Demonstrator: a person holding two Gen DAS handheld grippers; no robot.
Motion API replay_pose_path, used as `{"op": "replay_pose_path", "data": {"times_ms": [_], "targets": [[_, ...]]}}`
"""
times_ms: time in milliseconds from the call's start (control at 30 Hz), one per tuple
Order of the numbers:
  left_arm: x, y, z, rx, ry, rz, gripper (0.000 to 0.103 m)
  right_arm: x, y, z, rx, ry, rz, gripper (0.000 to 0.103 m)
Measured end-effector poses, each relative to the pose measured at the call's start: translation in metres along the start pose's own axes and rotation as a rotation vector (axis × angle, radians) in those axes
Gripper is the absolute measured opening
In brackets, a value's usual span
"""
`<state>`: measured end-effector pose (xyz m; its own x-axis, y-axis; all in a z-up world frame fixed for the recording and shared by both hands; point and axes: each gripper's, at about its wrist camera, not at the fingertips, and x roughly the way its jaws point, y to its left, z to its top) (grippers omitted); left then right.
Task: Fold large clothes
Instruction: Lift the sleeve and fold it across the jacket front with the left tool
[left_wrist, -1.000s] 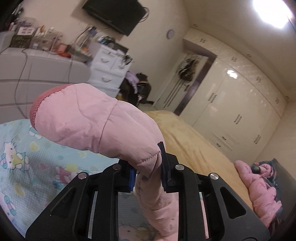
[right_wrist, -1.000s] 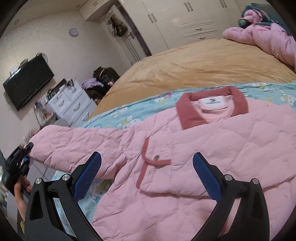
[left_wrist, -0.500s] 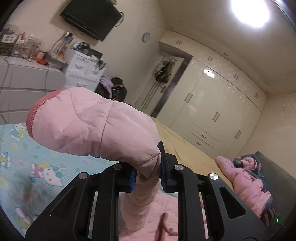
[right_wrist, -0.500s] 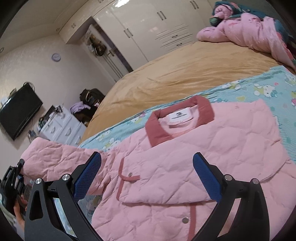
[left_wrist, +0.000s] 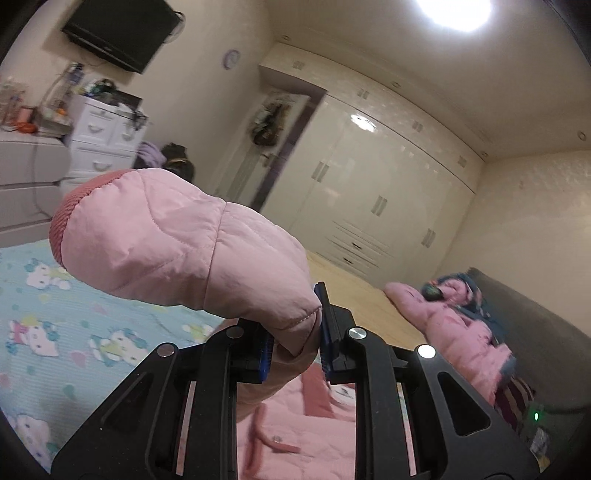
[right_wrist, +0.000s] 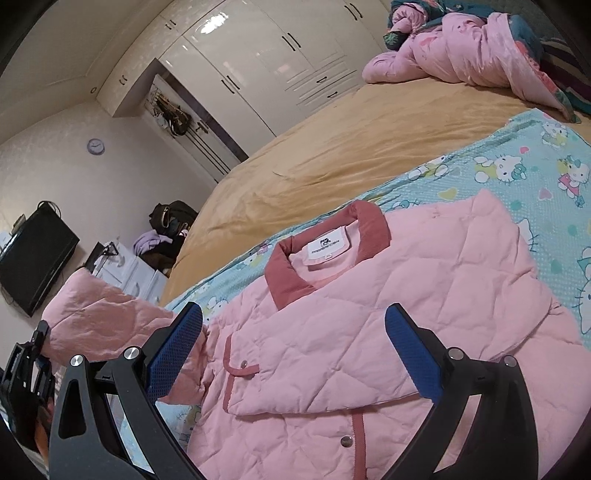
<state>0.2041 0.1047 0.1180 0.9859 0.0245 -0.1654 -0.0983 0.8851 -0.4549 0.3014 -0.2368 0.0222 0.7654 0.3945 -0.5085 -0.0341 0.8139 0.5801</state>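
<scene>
A pink quilted jacket with a dark pink collar lies face up on a blue cartoon-print sheet. Its right sleeve is folded across the chest. My left gripper is shut on the jacket's other sleeve, which is lifted in the air with its ribbed cuff pointing left. That sleeve and the left gripper also show at the left of the right wrist view. My right gripper is open and empty, hovering above the jacket's chest.
The bed has a tan cover beyond the sheet. A pink duvet is bunched at the headboard end. A white wardrobe, white drawers and a wall TV stand around the bed.
My left gripper has lifted the sleeve higher and swung right, toward the jacket body. My right gripper has tilted and shifted over the jacket, still open.
</scene>
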Motion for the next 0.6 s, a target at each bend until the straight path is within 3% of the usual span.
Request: {"op": "replay_pose_path", "data": {"times_ms": [600], "targets": [[0.064, -0.08, -0.092, 0.168, 0.253, -0.194, 0.012, -0.031, -0.057, 0.02, 0.14, -0.094, -0.061, 0.099]]}}
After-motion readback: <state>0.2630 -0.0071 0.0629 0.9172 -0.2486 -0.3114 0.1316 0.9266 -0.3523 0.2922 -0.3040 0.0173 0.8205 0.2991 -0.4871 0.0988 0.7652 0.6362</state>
